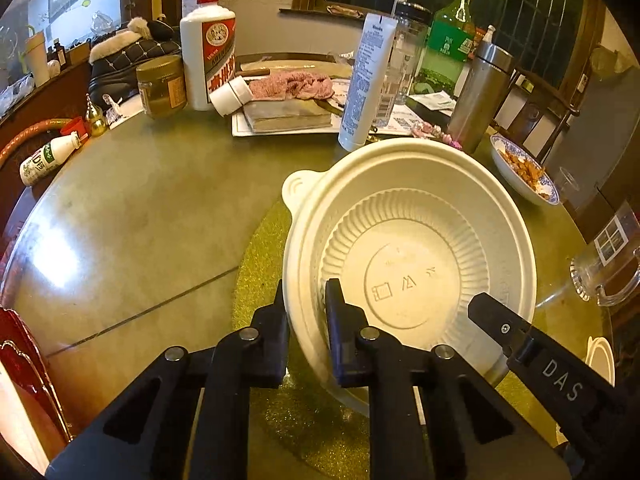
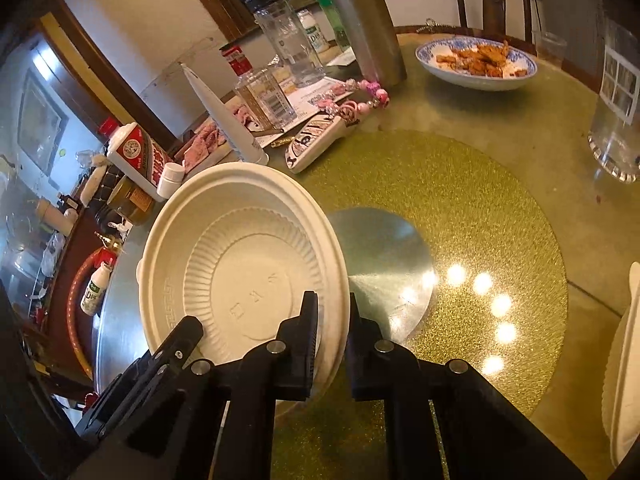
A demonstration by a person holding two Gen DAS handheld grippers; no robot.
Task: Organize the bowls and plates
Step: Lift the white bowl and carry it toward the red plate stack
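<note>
Bowl: white disposable bowl (image 1: 408, 248), ribbed inner wall, embossed marks on the base; held tilted above the gold glitter mat (image 2: 480, 216) near the table centre.
Bowl rim tab: small rounded lug on the far left edge in the left wrist view.
Left gripper (image 1: 306, 300): closed on the near rim of the bowl, one finger outside the wall, one inside.
Right gripper (image 2: 332, 312): closed on the opposite rim, wall clamped between both fingers.
Second white dish (image 2: 624, 360): on the table at the right edge, partly out of view.
Mat centre: round silver disc (image 2: 384, 264), just beside the bowl.
Blue-patterned plate (image 2: 476, 66): holds fried food, far side of the table, well apart from the bowl.
Surroundings: white liquor bottle (image 1: 208, 48), white tube (image 1: 366, 84), steel flask (image 1: 478, 96).
</note>
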